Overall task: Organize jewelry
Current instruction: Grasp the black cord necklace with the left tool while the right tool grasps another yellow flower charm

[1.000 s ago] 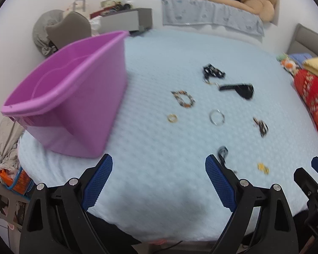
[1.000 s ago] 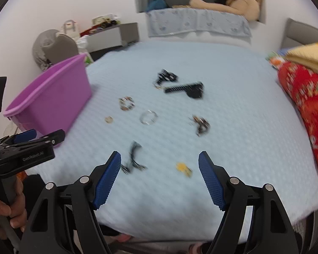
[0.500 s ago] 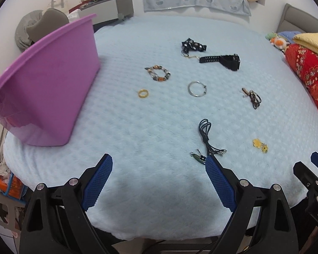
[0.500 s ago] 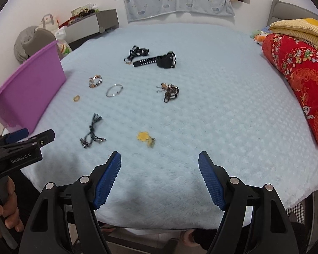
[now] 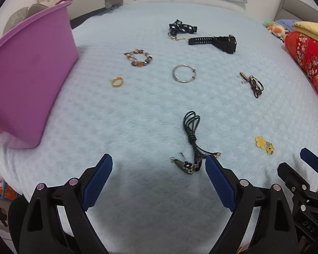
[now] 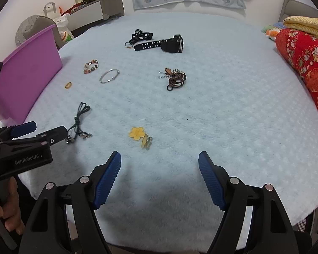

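Observation:
Jewelry lies scattered on a light blue bedspread (image 5: 137, 110). A black cord necklace (image 5: 191, 135) lies just ahead of my open, empty left gripper (image 5: 159, 165), with its pendant end near the right fingertip. A yellow flower charm (image 6: 140, 135) lies just ahead of my open, empty right gripper (image 6: 159, 158). Farther off are a gold ring (image 5: 117, 82), a beaded bracelet (image 5: 138, 58), a silver bangle (image 5: 183, 73), a brown cord bracelet (image 6: 176, 78), a black watch (image 6: 163, 43) and a black spotted strap (image 6: 140, 35). A purple bin (image 5: 25, 78) stands at the left.
A red patterned quilt (image 6: 307, 63) and a yellow blanket (image 6: 303, 24) lie along the right edge of the bed. A grey cabinet (image 6: 95, 10) and bags stand beyond the bed at the back left. The bed's front edge runs just under both grippers.
Both grippers have moved forward and lower over the bed, so the jewelry is nearer. The black necklace and the flower charm now lie just ahead of the fingertips. Both stay open.

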A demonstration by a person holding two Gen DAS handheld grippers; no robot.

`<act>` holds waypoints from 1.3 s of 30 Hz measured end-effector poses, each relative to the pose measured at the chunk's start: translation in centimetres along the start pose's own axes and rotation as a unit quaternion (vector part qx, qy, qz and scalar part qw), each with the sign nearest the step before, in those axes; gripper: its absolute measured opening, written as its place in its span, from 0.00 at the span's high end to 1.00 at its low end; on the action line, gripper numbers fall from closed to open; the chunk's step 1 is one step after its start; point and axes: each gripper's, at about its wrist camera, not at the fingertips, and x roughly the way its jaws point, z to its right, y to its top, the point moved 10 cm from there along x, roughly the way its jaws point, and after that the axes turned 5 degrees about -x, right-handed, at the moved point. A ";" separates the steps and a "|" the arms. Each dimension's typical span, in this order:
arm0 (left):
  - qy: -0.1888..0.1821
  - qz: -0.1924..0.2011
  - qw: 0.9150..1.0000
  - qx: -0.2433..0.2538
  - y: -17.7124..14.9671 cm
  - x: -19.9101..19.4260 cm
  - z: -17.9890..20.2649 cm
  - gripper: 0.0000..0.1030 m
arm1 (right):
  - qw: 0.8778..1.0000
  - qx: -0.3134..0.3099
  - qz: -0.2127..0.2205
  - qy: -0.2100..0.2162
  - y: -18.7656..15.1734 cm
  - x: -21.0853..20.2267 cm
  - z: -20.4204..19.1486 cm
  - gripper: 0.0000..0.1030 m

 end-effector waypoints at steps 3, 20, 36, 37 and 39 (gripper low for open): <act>-0.006 -0.006 1.000 0.002 0.0 0.7 0.7 0.15 | 1.000 0.001 -0.005 0.001 0.1 1.0 0.3 0.30; -0.013 -0.020 1.000 -0.008 0.1 3.0 1.3 0.14 | 1.000 -0.025 -0.009 -0.008 1.2 4.4 0.2 0.30; -0.020 -0.002 1.000 -0.020 0.8 4.9 1.6 0.05 | 0.999 -0.051 0.009 -0.016 1.4 5.1 -0.2 0.33; -0.016 0.001 1.000 -0.016 0.9 4.9 1.7 0.05 | 0.998 -0.052 0.009 -0.015 1.4 5.0 -0.2 0.34; -0.010 0.006 1.000 -0.008 0.9 4.8 1.8 0.05 | 0.998 -0.055 0.010 -0.012 1.4 5.0 -0.3 0.36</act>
